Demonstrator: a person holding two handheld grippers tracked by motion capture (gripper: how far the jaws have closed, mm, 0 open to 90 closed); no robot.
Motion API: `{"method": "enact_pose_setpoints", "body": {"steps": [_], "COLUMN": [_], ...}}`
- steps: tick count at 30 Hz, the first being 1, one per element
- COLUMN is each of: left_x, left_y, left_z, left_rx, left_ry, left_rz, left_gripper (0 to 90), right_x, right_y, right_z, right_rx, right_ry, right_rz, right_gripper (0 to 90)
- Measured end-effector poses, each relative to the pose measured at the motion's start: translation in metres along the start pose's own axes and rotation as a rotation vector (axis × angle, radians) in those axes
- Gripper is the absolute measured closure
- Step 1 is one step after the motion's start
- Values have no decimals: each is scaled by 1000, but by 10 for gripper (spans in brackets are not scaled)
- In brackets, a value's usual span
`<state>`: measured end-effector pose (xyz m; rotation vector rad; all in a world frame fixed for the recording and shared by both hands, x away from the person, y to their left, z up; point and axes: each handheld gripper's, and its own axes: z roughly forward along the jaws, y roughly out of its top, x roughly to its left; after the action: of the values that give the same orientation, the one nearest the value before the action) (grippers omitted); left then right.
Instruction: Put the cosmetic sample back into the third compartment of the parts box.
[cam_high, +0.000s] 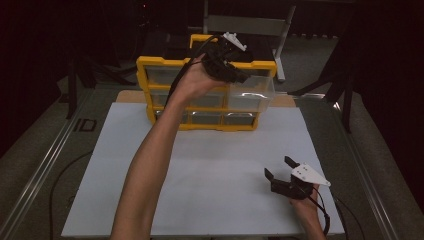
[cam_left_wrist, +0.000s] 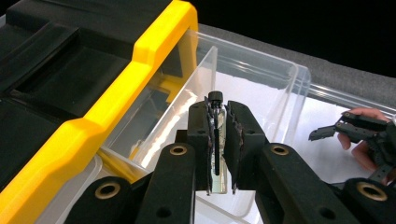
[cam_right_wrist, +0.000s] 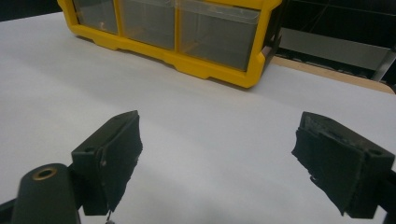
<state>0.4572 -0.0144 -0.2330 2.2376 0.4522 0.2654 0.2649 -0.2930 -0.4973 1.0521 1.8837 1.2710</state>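
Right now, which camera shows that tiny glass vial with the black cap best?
The left gripper view: the small clear glass vial stands upright, pinched in the left tool above the pulled-out clear drawer. From the high view, hand and tool hide it.

Jaws clamp vial (cam_left_wrist: 218, 140) above clear drawer (cam_left_wrist: 261, 88).

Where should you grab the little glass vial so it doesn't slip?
Grip the vial across its long glass body, coming from below its black cap, as the left gripper does: the sides are straight, so the pads press flat on them, and the cap stays free above.
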Motion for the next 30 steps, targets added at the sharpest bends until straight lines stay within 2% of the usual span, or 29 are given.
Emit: {"method": "enact_pose_setpoints", "body": {"steps": [6, 8, 9, 10, 11, 14, 15, 17, 20, 21, 23, 24, 30], "left_x": [-1, 0, 0, 5, 6, 7, 7, 6, 5, 4, 3, 3, 5], "left_y": [1, 0, 0, -1, -1, -4, -4, -5, -8, -9, -11, -12, -17], "left_z": [2, 2, 2, 1, 1, -3, -4, -5, -6, -6, -6, -6, -11], "left_rx": [3, -5, -5, -23, -20, -38, -35, -27, -9, -6, 2, 3, -9], "left_ry": [-11, -3, -3, -9, -5, 27, 33, 36, 50, 44, 61, 52, 69], "left_rz": [-2, -10, -10, -77, -98, -85, -81, -59, -43, -42, -36, -34, -42], "left_gripper": [814, 795, 663, 341, 341, 295, 261, 274, 198, 185, 164, 156, 149], "right_x": [0, 0, 0, 0, 0, 0, 0, 0, 0, 0, 0, 0, -1], "right_y": [0, 0, 0, 0, 0, 0, 0, 0, 0, 0, 0, 0, 0], "right_z": [0, 0, 0, 0, 0, 0, 0, 0, 0, 0, 0, 0, 0], "right_rx": [0, 1, 1, 0, 0, 2, 1, 3, 0, 2, 2, 2, -2], "right_ry": [0, -2, -2, 1, 1, 0, -1, -2, 0, 0, -1, -1, -5], "right_rz": [0, -1, -1, 2, 2, 0, 1, 0, -1, 2, 1, 1, -1], "right_gripper": [145, 144, 144, 145, 145, 145, 145, 145, 145, 145, 145, 145, 145]}}
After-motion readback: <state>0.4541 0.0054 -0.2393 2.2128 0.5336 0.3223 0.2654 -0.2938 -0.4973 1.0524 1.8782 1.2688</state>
